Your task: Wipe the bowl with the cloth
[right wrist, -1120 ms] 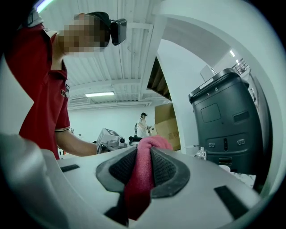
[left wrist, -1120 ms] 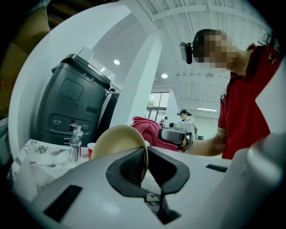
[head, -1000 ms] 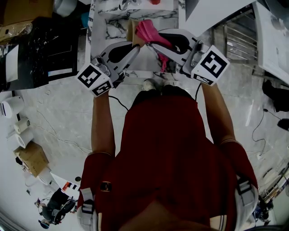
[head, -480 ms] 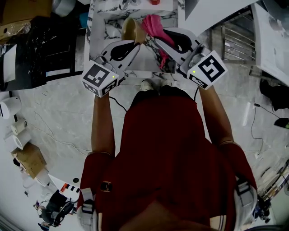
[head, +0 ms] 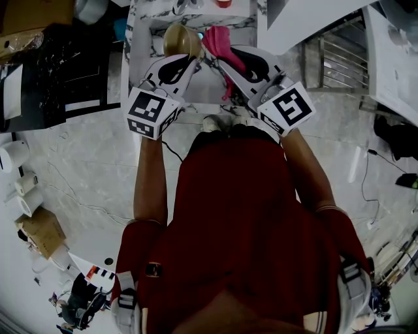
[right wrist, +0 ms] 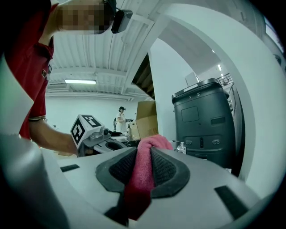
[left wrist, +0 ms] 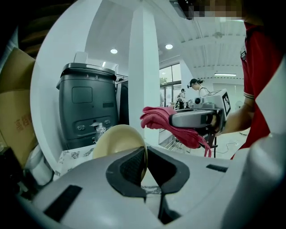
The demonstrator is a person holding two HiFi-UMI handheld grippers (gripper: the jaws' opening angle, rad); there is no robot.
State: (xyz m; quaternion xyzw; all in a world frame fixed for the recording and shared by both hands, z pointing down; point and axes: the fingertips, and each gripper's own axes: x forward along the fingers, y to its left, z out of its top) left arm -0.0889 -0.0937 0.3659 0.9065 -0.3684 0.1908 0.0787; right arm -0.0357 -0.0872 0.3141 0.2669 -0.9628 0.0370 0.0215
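Observation:
A tan bowl (head: 181, 40) is held up over the marble table (head: 147, 36), its rim pinched in my left gripper (head: 191, 57), which is shut on it. In the left gripper view the bowl (left wrist: 117, 143) stands on edge between the dark pads. A pink cloth (head: 219, 40) is clamped in my right gripper (head: 219, 62), just right of the bowl and apart from it. The cloth (right wrist: 144, 172) fills the gap between the right jaws and hangs down. From the left gripper view the cloth (left wrist: 172, 125) bulges out of the right gripper (left wrist: 196, 120).
A dark grey bin-like unit (left wrist: 87, 107) stands beyond the table, seen also in the right gripper view as the same unit (right wrist: 203, 120). Cardboard boxes (head: 36, 16) lie at the left. A metal rack (head: 343, 55) is at the right. Paper rolls (head: 29, 189) sit on the floor.
Both grippers have moved forward and up over the table. The bowl has swung leftward and turned, so the cloth now sits beside it instead of against it.

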